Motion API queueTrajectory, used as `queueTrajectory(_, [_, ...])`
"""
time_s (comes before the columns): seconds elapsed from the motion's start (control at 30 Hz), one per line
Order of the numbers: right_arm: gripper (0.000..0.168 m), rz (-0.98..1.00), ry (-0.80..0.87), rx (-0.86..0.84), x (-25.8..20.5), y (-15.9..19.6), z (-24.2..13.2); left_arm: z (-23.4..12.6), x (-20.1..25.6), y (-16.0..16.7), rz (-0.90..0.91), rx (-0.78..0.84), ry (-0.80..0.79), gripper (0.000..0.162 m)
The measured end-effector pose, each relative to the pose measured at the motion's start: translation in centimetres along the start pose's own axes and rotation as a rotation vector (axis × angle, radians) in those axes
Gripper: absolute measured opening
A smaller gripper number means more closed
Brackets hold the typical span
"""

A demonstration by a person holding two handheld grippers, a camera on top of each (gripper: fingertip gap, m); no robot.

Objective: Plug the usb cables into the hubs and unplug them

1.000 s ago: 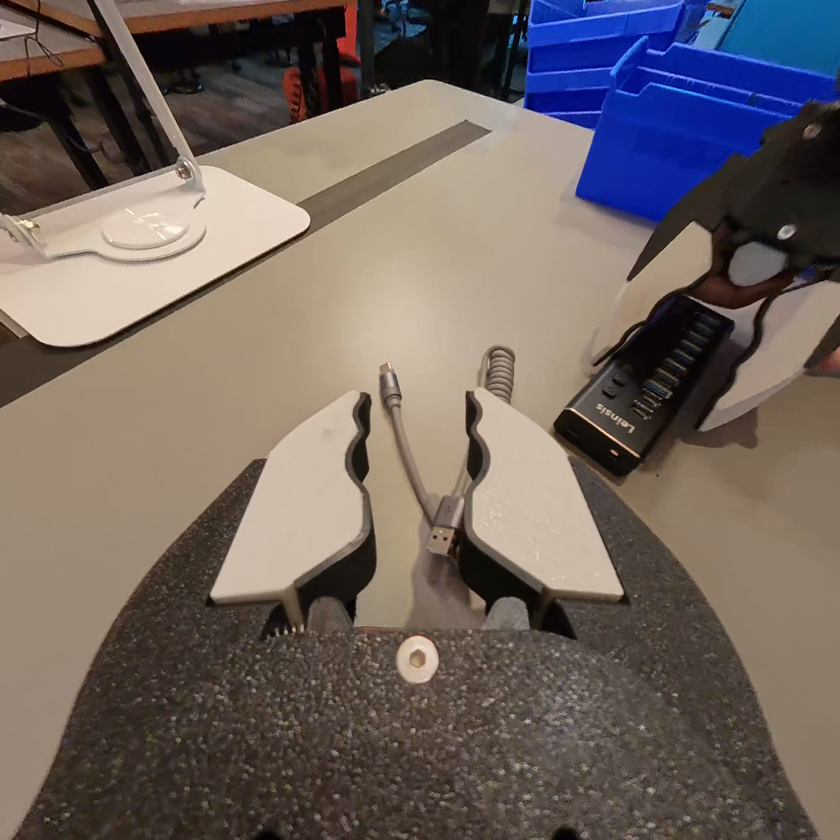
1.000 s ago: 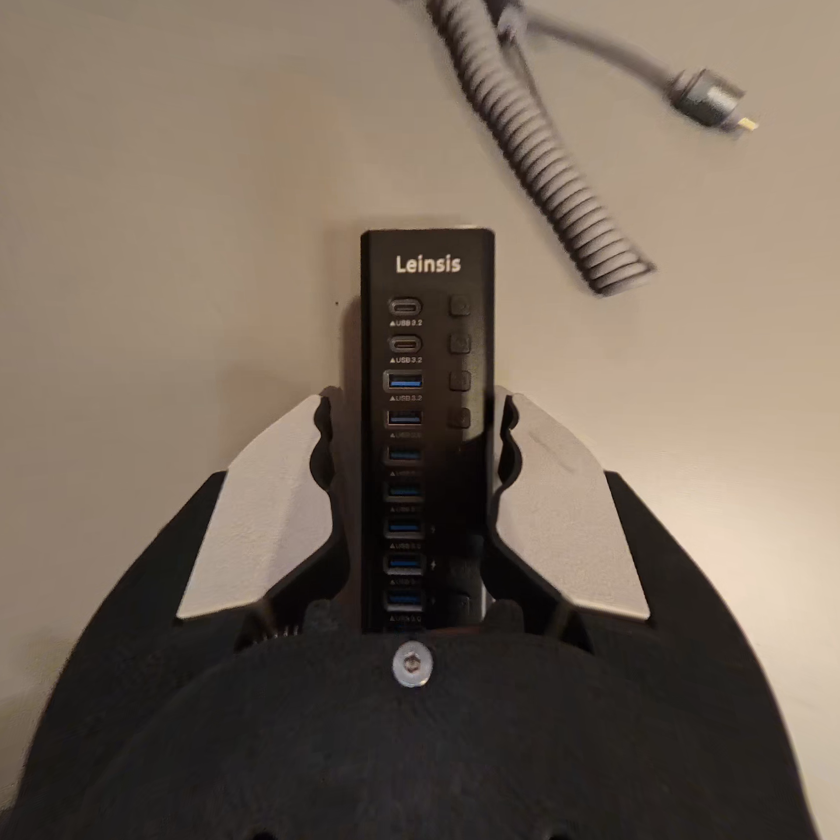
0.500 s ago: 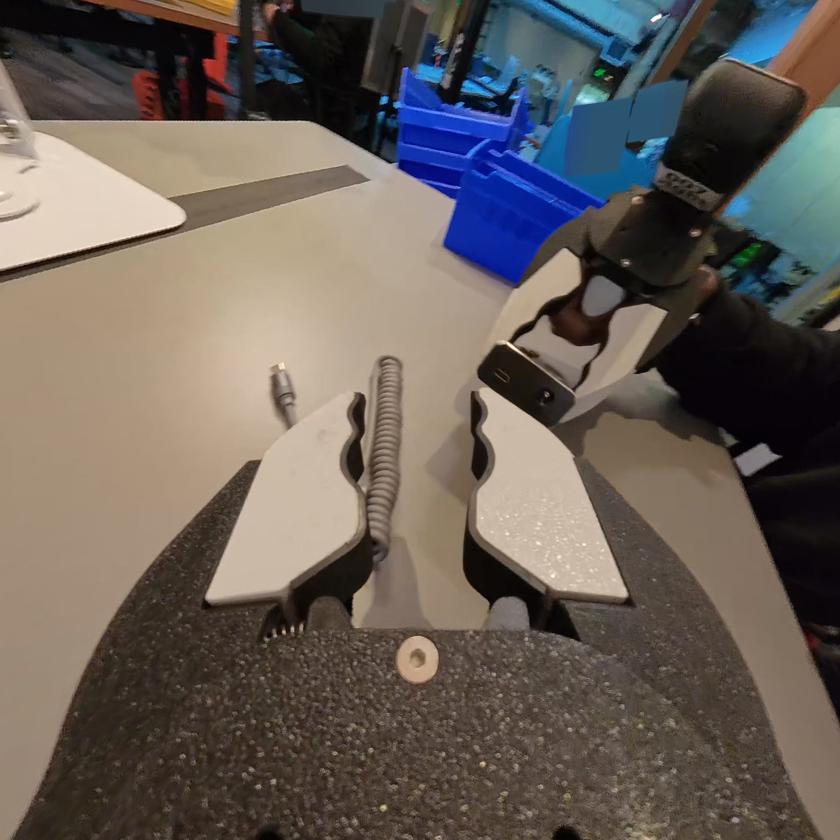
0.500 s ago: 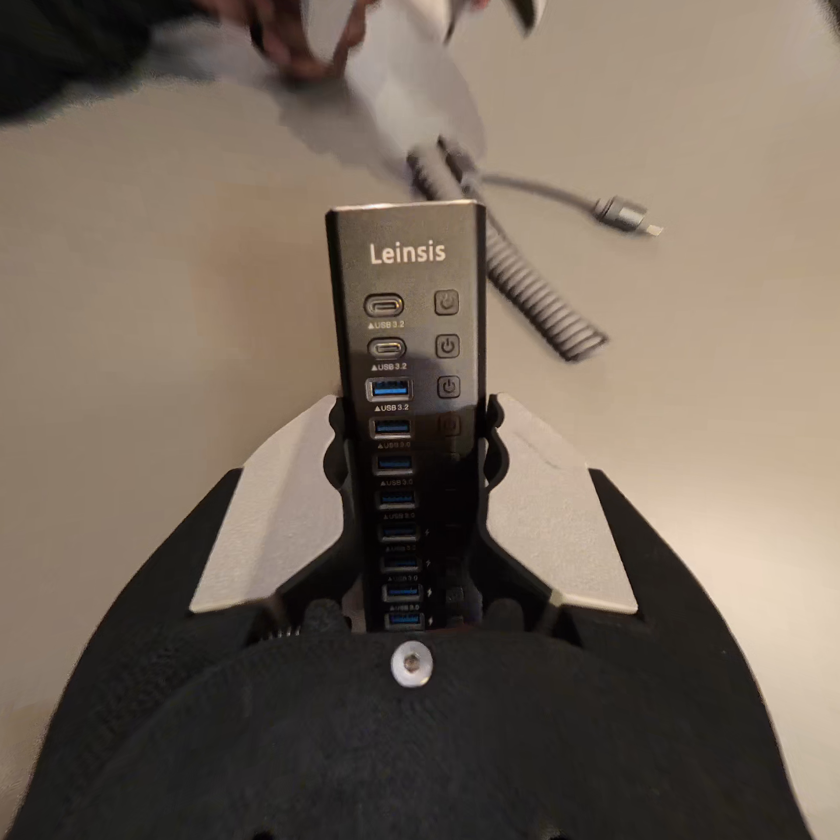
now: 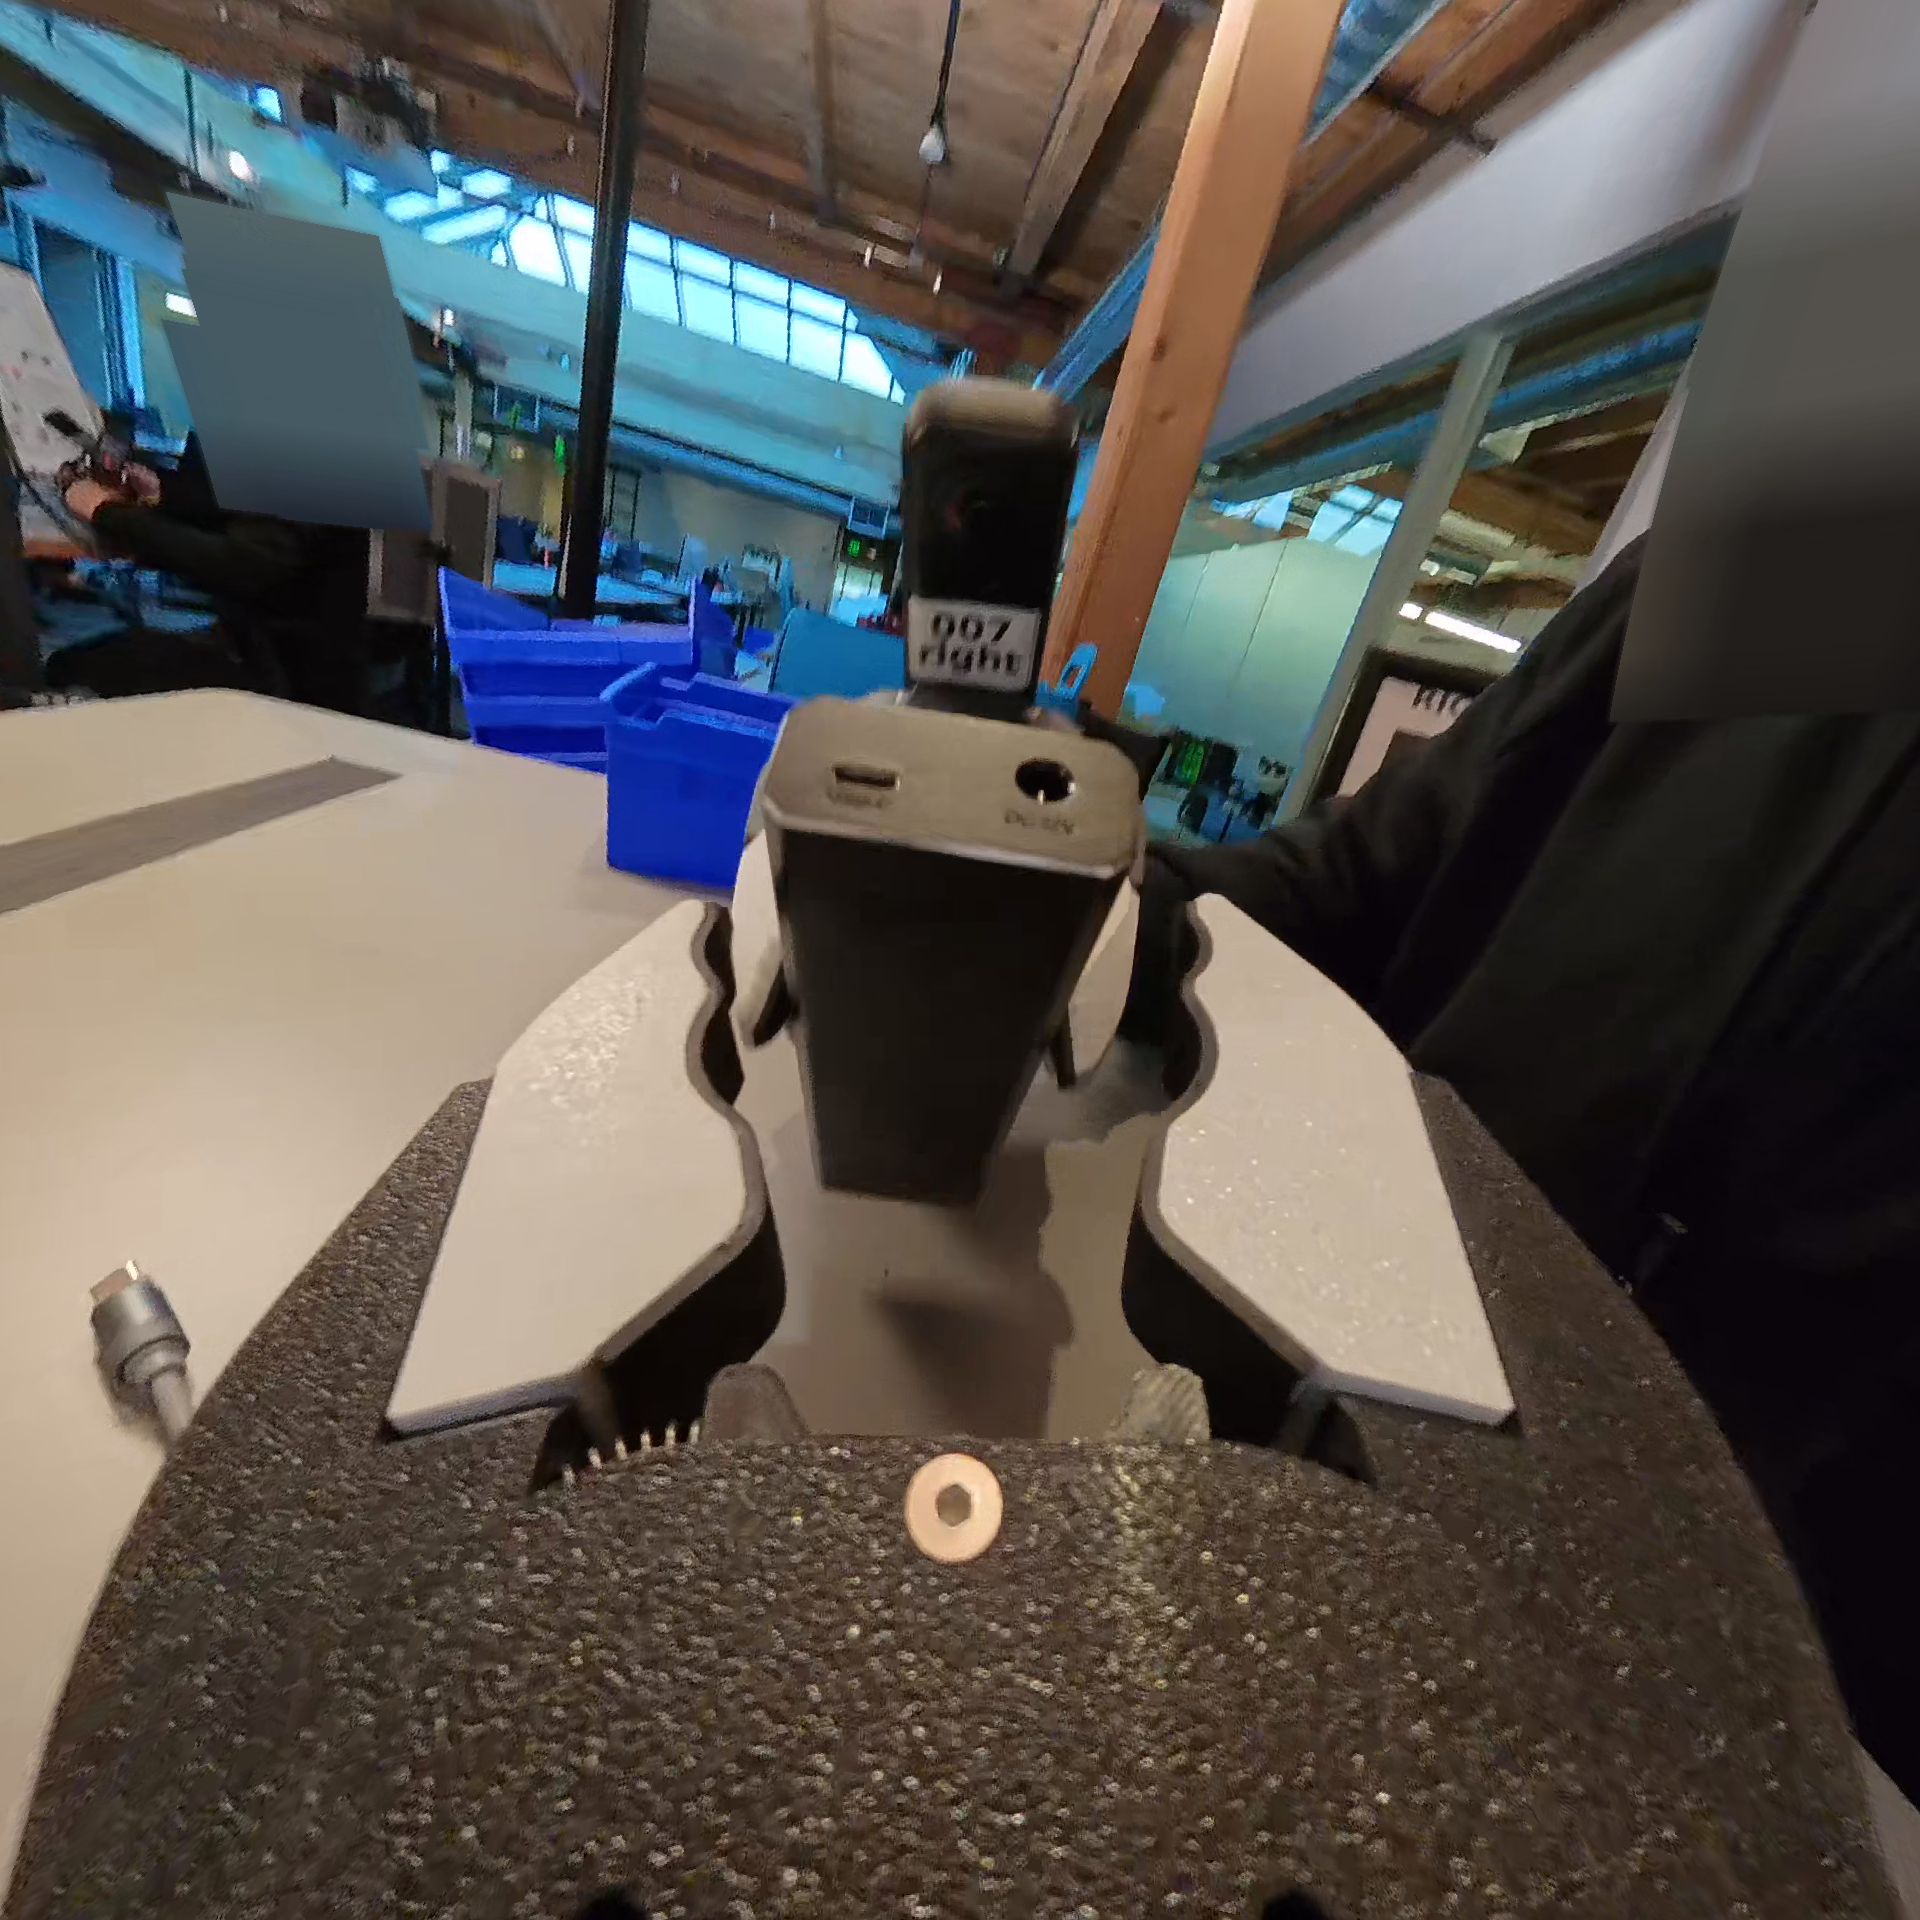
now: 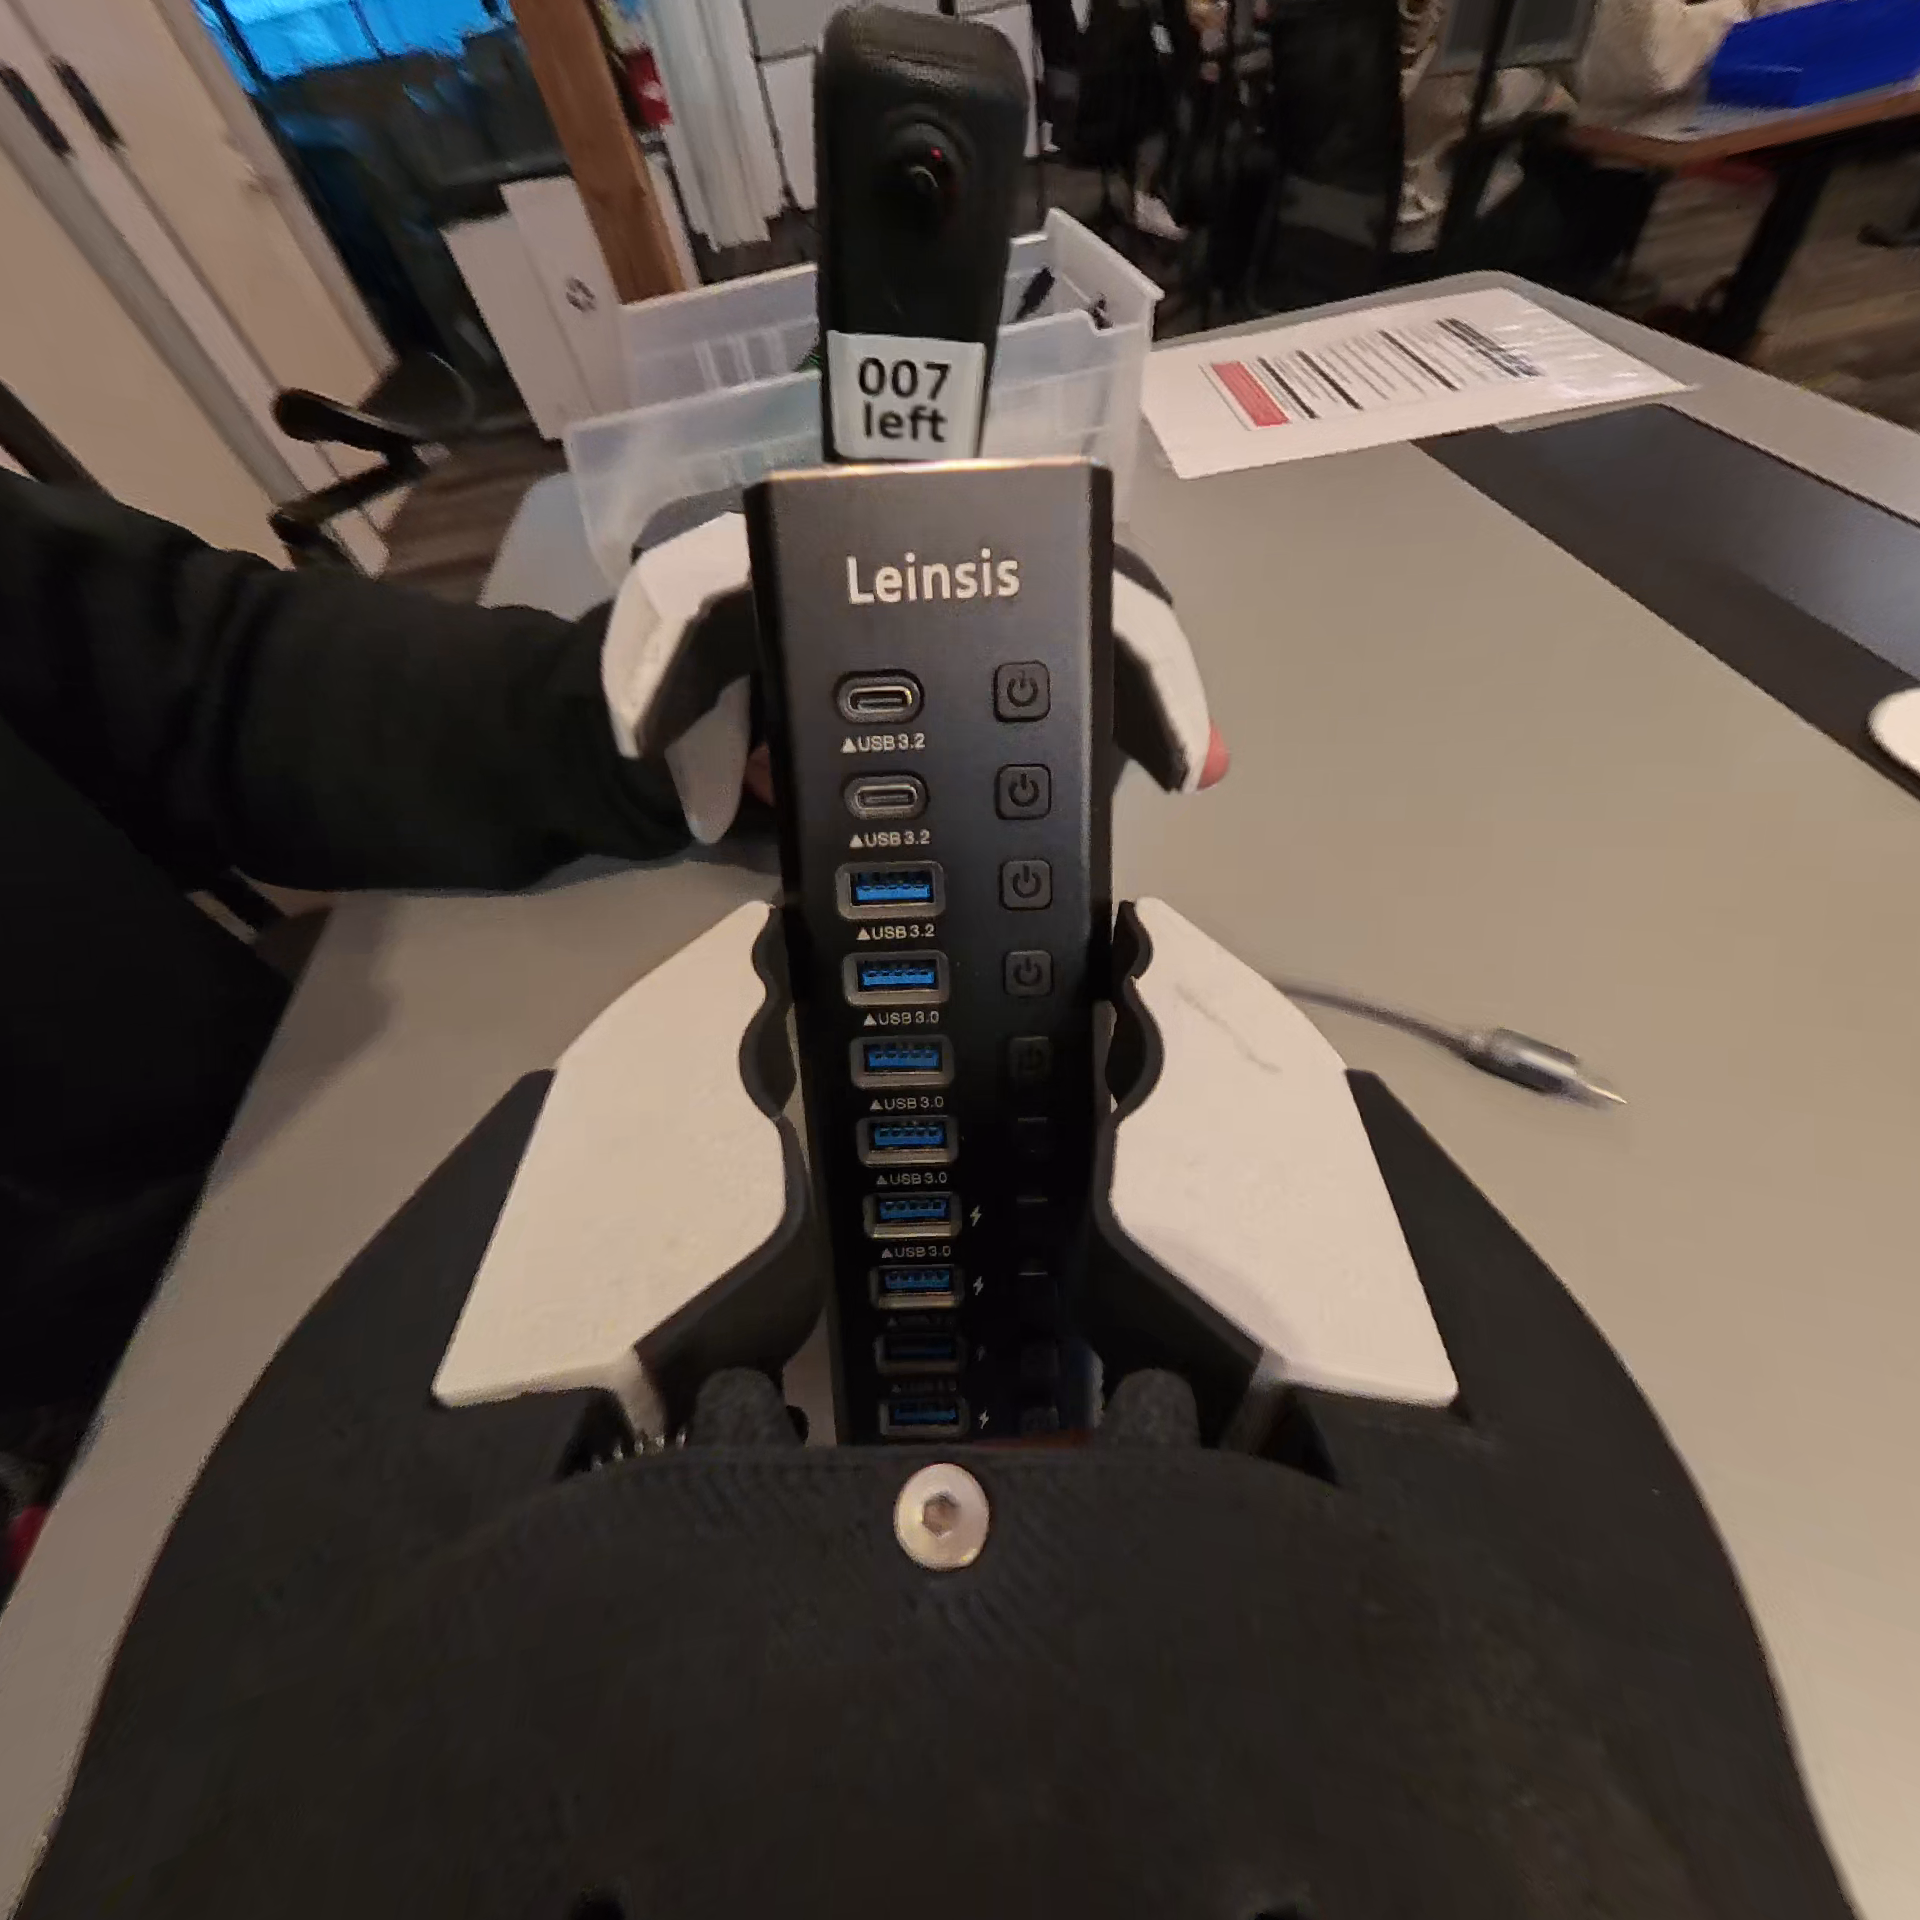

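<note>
My right gripper (image 6: 951,925) is shut on a long black USB hub (image 6: 935,582) and holds it lifted off the grey table (image 6: 1455,779), port side facing the camera. My left gripper (image 5: 956,935) is open and faces it. The hub's far end (image 5: 945,800) sits between the left fingers with a gap on each side. In the right wrist view the left gripper's white fingers (image 6: 665,675) show on either side of the hub's far end. A grey USB cable plug (image 5: 135,1340) lies loose on the table, also in the right wrist view (image 6: 1527,1060).
Blue bins (image 5: 686,790) stand at the table's far edge. A clear plastic bin (image 6: 707,416) and a printed sheet (image 6: 1403,364) lie beyond the left gripper. A person's dark sleeve (image 5: 1662,935) fills the right of the left wrist view. My left and right fingertips are right by each other.
My right gripper has lifted the hub off the table and tilted it up. My left gripper has left the cable, swung right and now has the hub's end between its open fingers.
</note>
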State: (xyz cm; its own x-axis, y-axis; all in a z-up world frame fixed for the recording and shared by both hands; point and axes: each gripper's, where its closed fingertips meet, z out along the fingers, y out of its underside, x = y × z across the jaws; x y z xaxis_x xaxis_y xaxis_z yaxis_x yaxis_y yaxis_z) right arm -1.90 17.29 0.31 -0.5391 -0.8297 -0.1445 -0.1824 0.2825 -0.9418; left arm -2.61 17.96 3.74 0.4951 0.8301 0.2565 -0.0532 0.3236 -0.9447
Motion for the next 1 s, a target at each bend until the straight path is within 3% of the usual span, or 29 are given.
queueTrajectory(0.13, [0.058,-0.015,-0.02,0.048,-0.1,-0.5,1.9,-0.8,-0.4,-1.0,0.05,0.051,-0.04,0.062])
queueTrajectory(0.37, [0.059,-0.055,0.004,0.038,-0.2,-0.4,4.5,-1.7,-0.3,-1.0,0.218,-0.086,-0.104,0.061])
queueTrajectory(0.53, [0.05,-0.093,0.109,0.019,1.7,0.2,2.8,-3.4,-1.2,-1.0,0.28,-0.181,-0.176,0.061])
queueTrajectory(0.7, [0.048,-0.08,0.282,-0.181,6.6,3.9,-0.2,-5.6,-1.7,-1.6,0.277,-0.188,-0.2,0.061])
queueTrajectory(1.0, [0.044,-0.046,0.181,-0.449,8.1,7.9,2.2,-7.0,-2.4,-2.1,0.26,-0.133,-0.211,0.061])
